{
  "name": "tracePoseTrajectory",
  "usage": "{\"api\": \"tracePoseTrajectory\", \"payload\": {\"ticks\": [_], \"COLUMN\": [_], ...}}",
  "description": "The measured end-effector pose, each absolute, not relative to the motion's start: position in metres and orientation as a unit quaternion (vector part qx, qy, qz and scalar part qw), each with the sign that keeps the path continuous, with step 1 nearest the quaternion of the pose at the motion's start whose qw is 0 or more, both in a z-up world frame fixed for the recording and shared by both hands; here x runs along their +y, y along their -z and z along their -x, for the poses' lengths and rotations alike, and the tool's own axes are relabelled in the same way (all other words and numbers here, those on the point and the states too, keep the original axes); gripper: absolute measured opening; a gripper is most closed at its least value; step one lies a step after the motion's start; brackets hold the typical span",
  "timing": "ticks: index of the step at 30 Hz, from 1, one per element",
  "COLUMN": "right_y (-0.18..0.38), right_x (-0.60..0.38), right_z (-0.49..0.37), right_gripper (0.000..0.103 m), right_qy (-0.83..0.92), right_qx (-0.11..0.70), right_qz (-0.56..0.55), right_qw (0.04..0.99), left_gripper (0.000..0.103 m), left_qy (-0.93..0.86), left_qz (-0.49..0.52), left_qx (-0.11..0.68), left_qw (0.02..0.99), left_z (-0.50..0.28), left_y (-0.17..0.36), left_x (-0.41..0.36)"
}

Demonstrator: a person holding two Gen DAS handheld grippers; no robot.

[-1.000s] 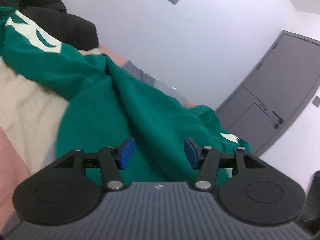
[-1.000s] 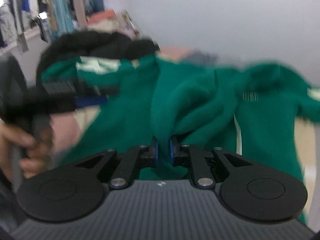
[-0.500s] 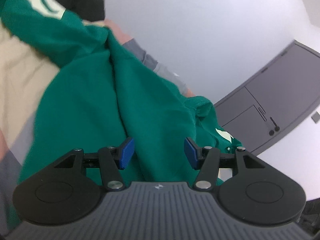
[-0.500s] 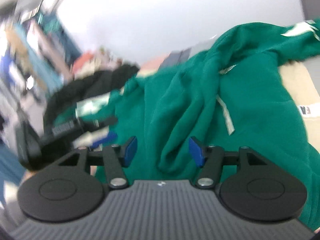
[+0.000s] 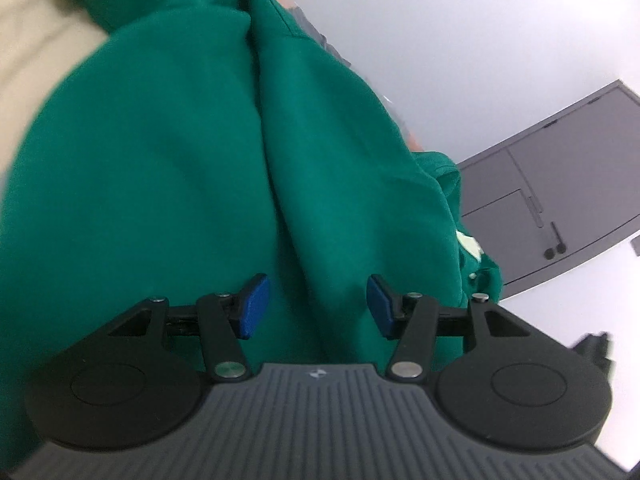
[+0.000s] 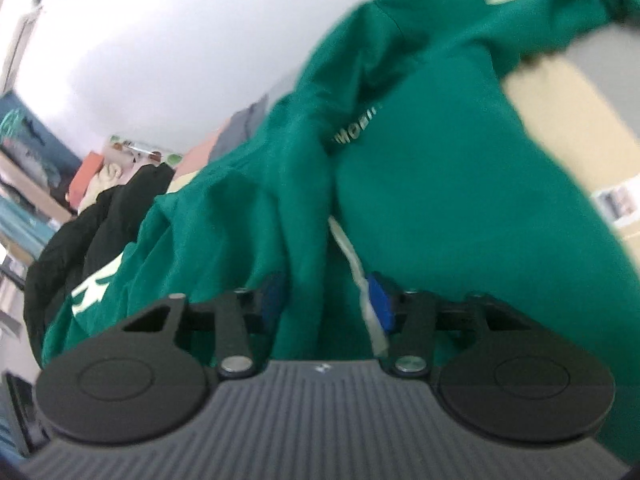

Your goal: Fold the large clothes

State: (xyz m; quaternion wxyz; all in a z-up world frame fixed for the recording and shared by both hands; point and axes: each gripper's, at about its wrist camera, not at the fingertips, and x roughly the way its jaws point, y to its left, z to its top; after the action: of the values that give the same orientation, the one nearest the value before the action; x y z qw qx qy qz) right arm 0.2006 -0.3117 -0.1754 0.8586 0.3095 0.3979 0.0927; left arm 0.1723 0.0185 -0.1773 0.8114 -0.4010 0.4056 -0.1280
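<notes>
The green sweatshirt lies rumpled over the beige bed cover, so both claws are closing on raised ridges, the left claw not yet pinching, the right claw around a fold and its white drawstring.

Grey door; black garment; white wall.

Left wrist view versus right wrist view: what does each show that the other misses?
Only the left wrist view shows the grey door and the left hand-held gripper, jaws closing over a fold, pads clear of it. Only the right wrist view shows the black garment, the cluttered shelves, the white drawstring and the right hand-held gripper, jaws closing around bunched cloth. Both show the green sweatshirt on the beige cover.
</notes>
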Motion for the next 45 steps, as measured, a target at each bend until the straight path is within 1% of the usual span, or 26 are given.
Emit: {"api": "tracePoseTrajectory", "payload": {"ticks": [1, 2, 3, 4, 5, 7, 9, 12, 15, 18, 22, 25, 28, 29, 31, 33, 34, 35, 36, 37, 38, 39, 40, 43, 45], "right_y": [0.182, 0.187, 0.19, 0.192, 0.191, 0.185, 0.174, 0.159, 0.153, 0.154, 0.164, 0.166, 0.167, 0.166, 0.161, 0.156, 0.153, 0.149, 0.144, 0.14, 0.136, 0.132, 0.127, 0.117, 0.114], "right_x": [-0.31, -0.309, -0.308, -0.308, -0.307, -0.305, -0.306, -0.31, -0.319, -0.326, -0.323, -0.319, -0.318, -0.319, -0.319, -0.319, -0.318, -0.317, -0.316, -0.314, -0.313, -0.312, -0.309, -0.3, -0.29], "right_z": [-0.204, -0.207, -0.208, -0.209, -0.21, -0.208, -0.203, -0.194, -0.189, -0.185, -0.186, -0.186, -0.186, -0.182, -0.177, -0.173, -0.17, -0.166, -0.162, -0.158, -0.154, -0.149, -0.144, -0.135, -0.131], "right_gripper": [0.039, 0.032, 0.027, 0.019, 0.013, 0.008, 0.007, 0.007, 0.007, 0.007, 0.007, 0.007, 0.009, 0.011, 0.011, 0.013, 0.014, 0.014, 0.014, 0.021, 0.035, 0.044, 0.051, 0.05, 0.049], "right_qy": [-0.096, -0.104, -0.114, -0.121, -0.125, -0.13, -0.13, -0.119, -0.089, -0.063, -0.036, -0.03, -0.028, -0.028, -0.03, -0.03, -0.031, -0.035, -0.041, -0.044, -0.048, -0.055, -0.066, -0.093, -0.113], "right_qx": [0.402, 0.403, 0.403, 0.403, 0.401, 0.386, 0.364, 0.338, 0.331, 0.343, 0.374, 0.382, 0.39, 0.389, 0.382, 0.38, 0.379, 0.376, 0.371, 0.365, 0.356, 0.346, 0.335, 0.316, 0.311], "right_qz": [-0.316, -0.325, -0.333, -0.337, -0.338, -0.326, -0.312, -0.3, -0.281, -0.273, -0.253, -0.227, -0.22, -0.221, -0.221, -0.219, -0.219, -0.217, -0.213, -0.209, -0.205, -0.202, -0.2, -0.182, -0.158], "right_qw": [0.854, 0.85, 0.845, 0.842, 0.842, 0.853, 0.868, 0.884, 0.896, 0.897, 0.891, 0.895, 0.894, 0.894, 0.897, 0.898, 0.898, 0.9, 0.903, 0.906, 0.911, 0.915, 0.919, 0.926, 0.93], "left_gripper": [0.05, 0.038, 0.032, 0.018, 0.009, 0.007, 0.007, 0.007, 0.007, 0.007, 0.007, 0.007, 0.008, 0.008, 0.009, 0.015, 0.021, 0.031, 0.036, 0.044, 0.046, 0.046, 0.046, 0.046, 0.046], "left_qy": [0.137, 0.15, 0.157, 0.16, 0.159, 0.165, 0.168, 0.177, 0.17, 0.156, 0.097, 0.064, 0.064, 0.066, 0.067, 0.062, 0.065, 0.065, 0.064, 0.066, 0.07, 0.078, 0.092, 0.132, 0.145], "left_qz": [0.403, 0.404, 0.404, 0.401, 0.398, 0.389, 0.376, 0.393, 0.402, 0.401, 0.363, 0.345, 0.309, 0.303, 0.29, 0.276, 0.265, 0.252, 0.229, 0.211, 0.196, 0.186, 0.181, 0.175, 0.174], "left_qx": [0.407, 0.411, 0.414, 0.415, 0.415, 0.406, 0.388, 0.359, 0.349, 0.357, 0.421, 0.453, 0.451, 0.449, 0.446, 0.447, 0.44, 0.432, 0.418, 0.405, 0.391, 0.377, 0.365, 0.344, 0.346], "left_qw": [0.808, 0.803, 0.801, 0.801, 0.802, 0.811, 0.825, 0.828, 0.829, 0.829, 0.826, 0.82, 0.835, 0.838, 0.844, 0.848, 0.856, 0.864, 0.877, 0.887, 0.897, 0.904, 0.909, 0.913, 0.911], "left_z": [-0.176, -0.181, -0.184, -0.187, -0.189, -0.189, -0.183, -0.171, -0.158, -0.149, -0.143, -0.141, -0.141, -0.141, -0.138, -0.137, -0.132, -0.125, -0.12, -0.114, -0.111, -0.107, -0.103, -0.095, -0.098], "left_y": [0.18, 0.182, 0.183, 0.185, 0.184, 0.178, 0.161, 0.143, 0.134, 0.13, 0.143, 0.157, 0.154, 0.151, 0.143, 0.136, 0.131, 0.123, 0.115, 0.106, 0.099, 0.093, 0.088, 0.08, 0.083], "left_x": [0.017, 0.015, 0.013, 0.012, 0.011, 0.011, 0.012, 0.018, 0.025, 0.03, 0.03, 0.032, 0.028, 0.026, 0.024, 0.021, 0.022, 0.023, 0.02, 0.017, 0.013, 0.01, 0.007, -0.004, -0.014]}}
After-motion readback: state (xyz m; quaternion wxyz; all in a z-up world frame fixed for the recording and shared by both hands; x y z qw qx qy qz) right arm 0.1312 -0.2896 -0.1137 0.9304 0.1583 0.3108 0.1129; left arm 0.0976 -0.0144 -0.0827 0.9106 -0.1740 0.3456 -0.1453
